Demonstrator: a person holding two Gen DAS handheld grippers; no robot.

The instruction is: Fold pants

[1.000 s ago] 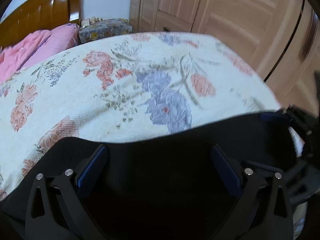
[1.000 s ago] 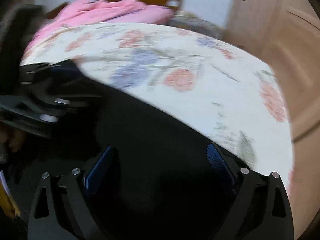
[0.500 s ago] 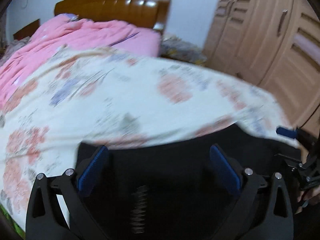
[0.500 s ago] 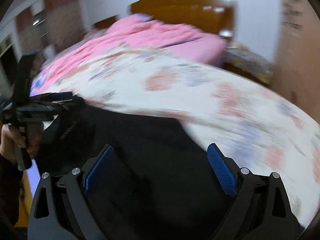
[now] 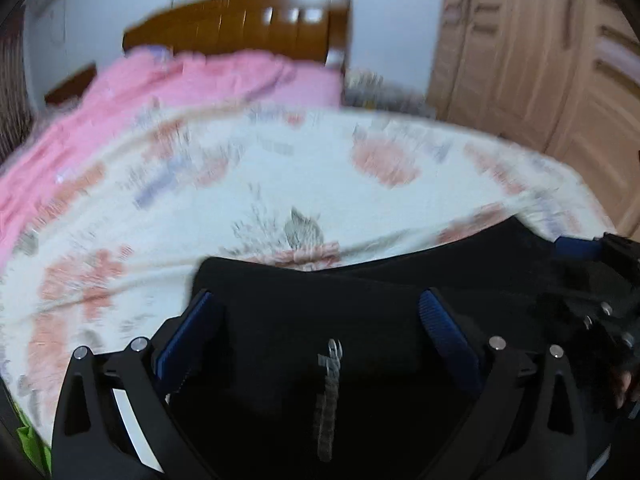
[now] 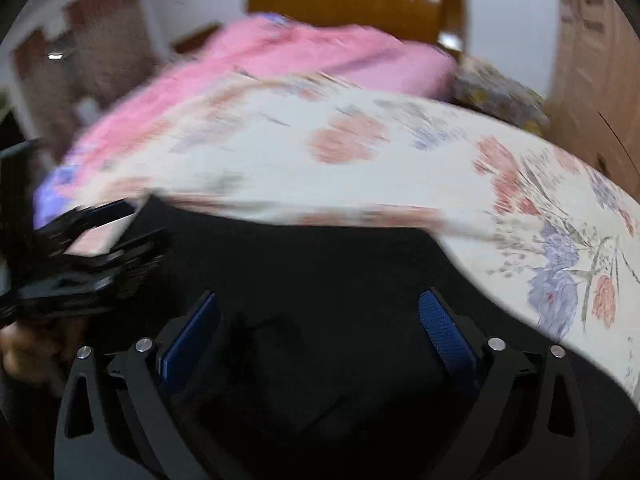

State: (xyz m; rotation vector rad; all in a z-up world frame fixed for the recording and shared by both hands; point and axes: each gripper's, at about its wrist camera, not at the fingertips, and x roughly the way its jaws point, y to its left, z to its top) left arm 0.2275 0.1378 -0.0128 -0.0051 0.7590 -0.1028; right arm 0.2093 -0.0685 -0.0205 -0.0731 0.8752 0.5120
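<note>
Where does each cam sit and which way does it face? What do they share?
Left wrist: on the left gripper, angled down over black pants toward the headboard; right gripper at right edge.
Right wrist: on the right gripper, whose jaws are opening, same heading; left gripper and a hand at left.
Shared: pants, floral bedspread, pink quilt, headboard.

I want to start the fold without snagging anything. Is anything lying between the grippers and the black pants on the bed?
Nothing visible is in the way. The pants lie on the floral sheet right under both grippers, left and right. The right gripper's jaws are opening, the left stands wide, and only pants fabric shows between each pair. The pink blanket lies well beyond.
</note>
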